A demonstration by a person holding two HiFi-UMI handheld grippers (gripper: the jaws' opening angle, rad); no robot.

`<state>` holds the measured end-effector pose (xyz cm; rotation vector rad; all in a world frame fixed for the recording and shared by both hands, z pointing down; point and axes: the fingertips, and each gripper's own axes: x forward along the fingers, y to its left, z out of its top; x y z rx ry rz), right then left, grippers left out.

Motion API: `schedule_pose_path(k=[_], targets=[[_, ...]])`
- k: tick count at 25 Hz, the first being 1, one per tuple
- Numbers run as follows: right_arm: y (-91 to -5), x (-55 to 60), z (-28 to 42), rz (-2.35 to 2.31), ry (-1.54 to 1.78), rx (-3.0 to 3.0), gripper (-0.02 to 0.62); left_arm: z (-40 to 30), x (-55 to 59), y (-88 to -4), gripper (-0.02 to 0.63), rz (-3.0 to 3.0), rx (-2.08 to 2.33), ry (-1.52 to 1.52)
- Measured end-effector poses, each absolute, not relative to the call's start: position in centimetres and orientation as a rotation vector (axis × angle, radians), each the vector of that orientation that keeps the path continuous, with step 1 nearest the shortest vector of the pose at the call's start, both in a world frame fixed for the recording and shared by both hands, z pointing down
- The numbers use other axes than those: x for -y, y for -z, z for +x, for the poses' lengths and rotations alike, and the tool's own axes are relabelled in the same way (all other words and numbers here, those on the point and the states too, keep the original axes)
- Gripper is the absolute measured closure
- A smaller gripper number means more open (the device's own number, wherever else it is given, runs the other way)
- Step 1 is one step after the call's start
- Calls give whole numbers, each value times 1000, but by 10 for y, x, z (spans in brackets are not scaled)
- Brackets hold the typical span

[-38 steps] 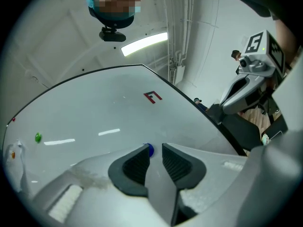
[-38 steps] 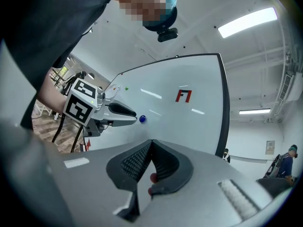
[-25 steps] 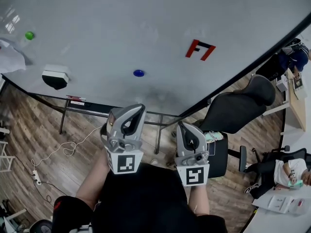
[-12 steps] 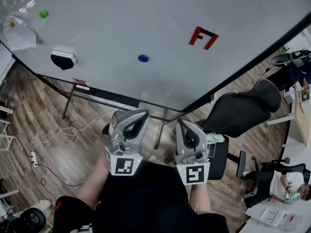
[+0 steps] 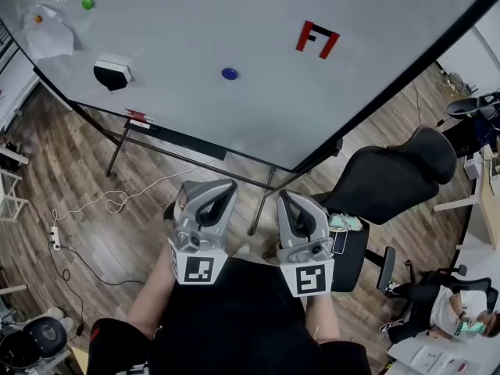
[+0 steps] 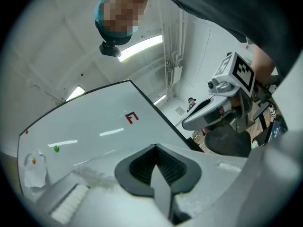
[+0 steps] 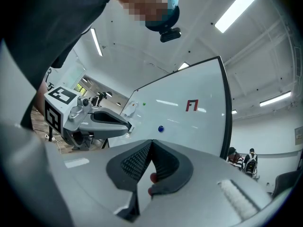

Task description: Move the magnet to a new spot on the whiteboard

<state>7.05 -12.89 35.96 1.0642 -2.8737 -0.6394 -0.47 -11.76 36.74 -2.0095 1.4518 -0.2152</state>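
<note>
Your left tool (image 5: 209, 194) and right tool (image 5: 295, 209) are both pressed together and empty, well below the red mark (image 5: 317, 39) on the whiteboard (image 5: 195, 22), so spread 1 before reaching, square it on the blue magnet (image 5: 229, 73) down-left of that mark, and peel it off rather than dragging.

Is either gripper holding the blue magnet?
No, the blue magnet sits on the whiteboard, well clear of the left gripper and right gripper.
</note>
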Motion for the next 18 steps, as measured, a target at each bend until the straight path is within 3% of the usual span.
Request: schedule_pose_path(k=[18], targets=[[-366,94,115,986,616,2925,595,35,77,-378,604,-1977,-1535,265]])
